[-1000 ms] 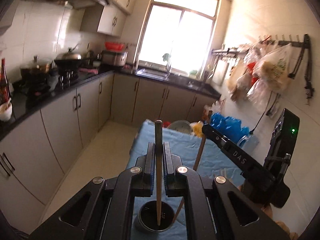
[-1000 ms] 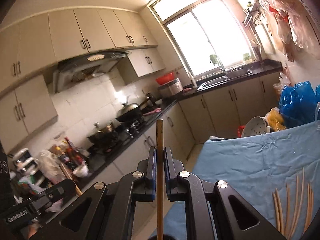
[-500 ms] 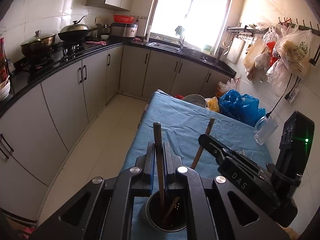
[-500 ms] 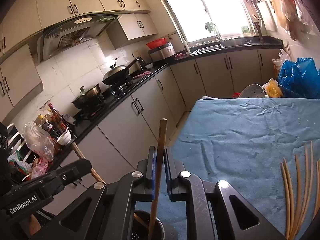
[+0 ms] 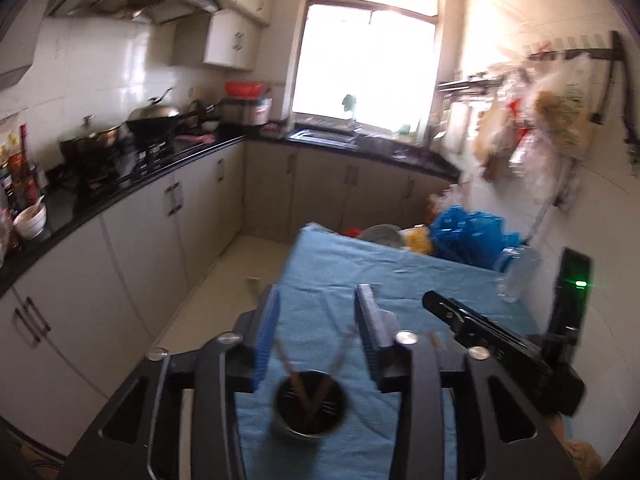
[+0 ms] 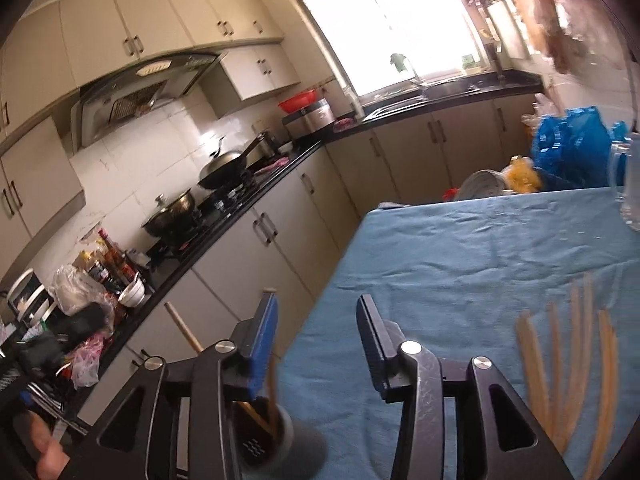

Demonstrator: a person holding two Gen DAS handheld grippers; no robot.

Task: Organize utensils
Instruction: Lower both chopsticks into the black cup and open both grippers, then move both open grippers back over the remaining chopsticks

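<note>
Under both opening tongs — left (image 5: 316, 300), right (image 6: 318, 308), nothing gripped — blurred chopsticks (image 5: 310, 384) in holder (image 5: 310, 408).

The left black two-finger gripper (image 5: 316, 300) has 2 angular plastic arms with triangular cut-outs, round silver screw heads at the joints, and flat fingers (image 5: 267, 332) faced with ribbed blue pads. The right black two-finger gripper (image 6: 318, 312) is built alike, its blue pad (image 6: 262, 344) plain on the left finger, its arm scuffed pale. Seen from the left wrist, the right unit carries a black block lit by 1 green lamp.
</note>
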